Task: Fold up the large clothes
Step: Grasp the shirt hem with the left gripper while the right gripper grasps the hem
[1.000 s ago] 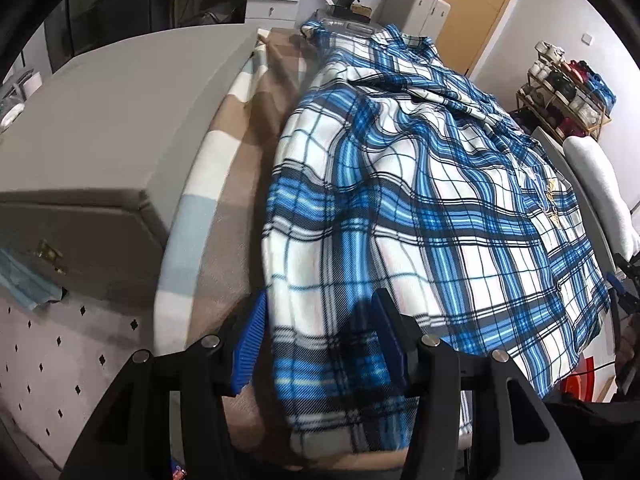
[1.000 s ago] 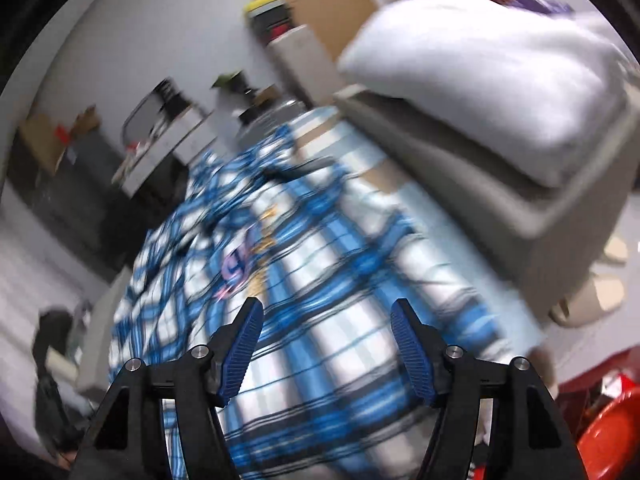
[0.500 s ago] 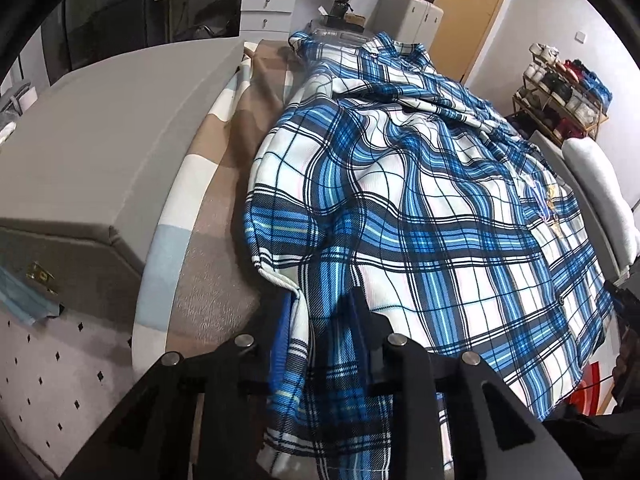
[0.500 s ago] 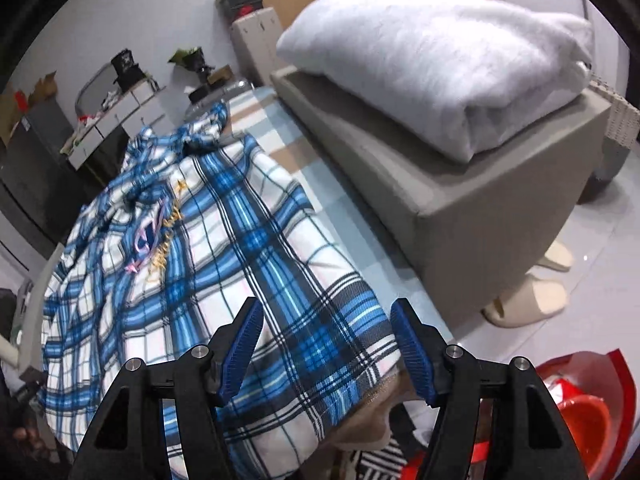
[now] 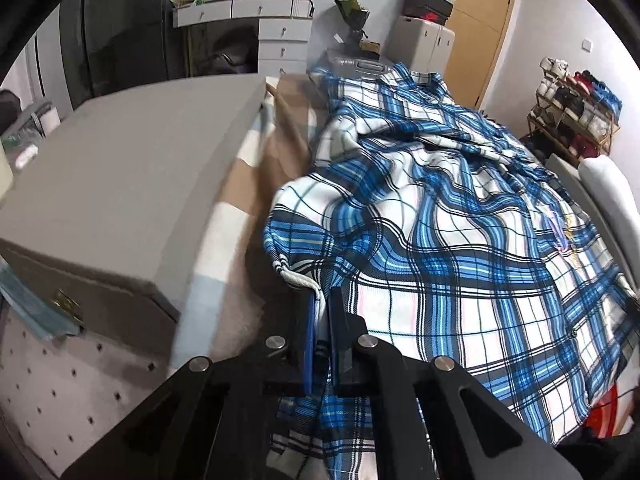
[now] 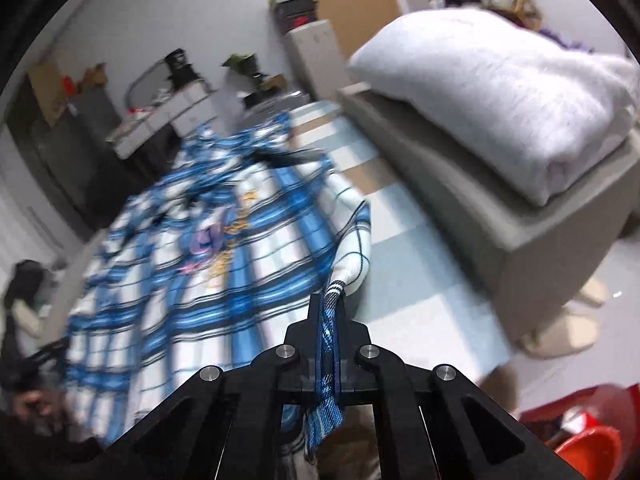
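Note:
A large blue and white plaid shirt (image 5: 452, 248) lies spread over a striped blanket (image 5: 240, 184) on a bench. My left gripper (image 5: 321, 300) is shut on the shirt's near left hem corner, which is lifted and bunched. In the right wrist view the same shirt (image 6: 200, 248) shows a pink and gold emblem (image 6: 216, 240). My right gripper (image 6: 330, 304) is shut on the shirt's near right hem corner, with plaid cloth hanging down between the jaws. The image is blurred with motion.
A grey upholstered box (image 5: 120, 184) stands at the left of the blanket. A grey ottoman (image 6: 500, 208) with a folded white blanket (image 6: 500, 96) is at the right. A red bucket (image 6: 588, 436) and slippers (image 6: 560, 332) are on the floor. Drawers (image 5: 280, 36) stand at the far end.
Both grippers went from open to shut on the shirt's near hem corners. The hem is now lifted off the blanket and pulled up toward the far end.

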Tool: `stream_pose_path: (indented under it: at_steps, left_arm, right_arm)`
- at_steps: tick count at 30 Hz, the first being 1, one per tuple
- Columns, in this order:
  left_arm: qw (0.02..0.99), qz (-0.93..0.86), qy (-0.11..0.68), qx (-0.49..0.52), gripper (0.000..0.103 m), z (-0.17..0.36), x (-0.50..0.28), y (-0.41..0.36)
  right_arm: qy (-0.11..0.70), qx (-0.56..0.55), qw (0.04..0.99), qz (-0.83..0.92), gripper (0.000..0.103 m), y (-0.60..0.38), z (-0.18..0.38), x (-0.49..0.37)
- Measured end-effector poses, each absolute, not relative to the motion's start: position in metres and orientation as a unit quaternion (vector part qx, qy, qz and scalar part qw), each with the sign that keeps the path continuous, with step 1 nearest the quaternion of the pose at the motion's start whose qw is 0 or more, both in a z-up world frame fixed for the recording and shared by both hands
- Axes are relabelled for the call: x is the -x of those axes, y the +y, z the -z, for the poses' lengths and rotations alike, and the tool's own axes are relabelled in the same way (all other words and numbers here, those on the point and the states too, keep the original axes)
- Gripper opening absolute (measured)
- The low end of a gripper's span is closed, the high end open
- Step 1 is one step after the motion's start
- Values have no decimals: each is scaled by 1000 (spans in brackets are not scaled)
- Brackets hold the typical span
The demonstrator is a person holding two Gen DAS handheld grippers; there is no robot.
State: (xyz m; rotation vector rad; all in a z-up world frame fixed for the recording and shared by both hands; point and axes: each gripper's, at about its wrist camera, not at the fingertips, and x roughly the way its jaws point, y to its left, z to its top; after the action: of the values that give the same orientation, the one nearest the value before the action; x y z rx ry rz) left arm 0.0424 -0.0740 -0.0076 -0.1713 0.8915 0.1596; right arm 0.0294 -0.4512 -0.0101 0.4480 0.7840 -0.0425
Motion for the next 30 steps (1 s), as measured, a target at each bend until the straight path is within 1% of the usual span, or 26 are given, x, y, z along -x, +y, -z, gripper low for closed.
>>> stream_pose_path:
  at_steps: [4, 7, 9, 10, 11, 12, 13, 14, 15, 17, 19, 21, 22, 23, 24, 25, 30]
  left_arm:
    - [890, -74, 441, 92, 2, 11, -40, -67]
    - [883, -69, 456, 89, 2, 20, -40, -68]
    - [879, -69, 462, 94, 2, 23, -38, -66]
    - [877, -66, 464, 106, 2, 24, -37, -64]
    - [876, -63, 463, 117, 7, 23, -35, -61]
    - [874, -60, 464, 131, 12, 23, -33, -59]
    - [870, -58, 468, 144, 30, 23, -32, -57]
    - [869, -50, 468, 156, 43, 23, -31, -57]
    - [871, -45, 461, 163, 47, 21, -29, -58]
    - [872, -41, 462, 153, 47, 21, -30, -65]
    - [873, -47, 467, 136, 47, 23, -34, -70]
    - [875, -57, 464, 124, 47, 23, -39, -73]
    - [876, -63, 463, 119, 41, 23, -40, -72]
    - [879, -68, 458, 112, 20, 22, -41, -74]
    - [881, -68, 456, 105, 6, 22, -42, -75]
    - [882, -69, 456, 99, 1, 22, -42, -75]
    - [898, -77, 422, 100, 1, 7, -38, -71]
  right_arm:
    - [411, -193, 891, 22, 4, -442, 16, -15]
    - [419, -200, 885, 31, 10, -450, 19, -13]
    - [420, -213, 882, 27, 24, -456, 19, -17]
    - [419, -219, 881, 24, 40, -458, 20, -19]
    - [416, -230, 880, 16, 54, -461, 22, -21]
    - [416, -236, 878, 11, 55, -463, 24, -24]
    - [418, -239, 877, 8, 55, -462, 27, -25]
    - [416, -239, 877, 7, 56, -461, 30, -26]
    - [406, -235, 883, 7, 56, -459, 30, -26]
    - [392, -235, 889, 0, 60, -453, 30, -28]
    - [383, -237, 893, 1, 60, -450, 32, -31]
    - [372, -234, 898, 4, 60, -448, 32, -32]
    - [370, -233, 899, 7, 54, -447, 33, -32]
    - [369, -229, 901, 12, 29, -446, 34, -33]
    - [377, -220, 899, 14, 10, -444, 36, -36]
    - [381, -215, 899, 16, 2, -443, 38, -37]
    - [330, -242, 912, 2, 2, -449, 22, -30]
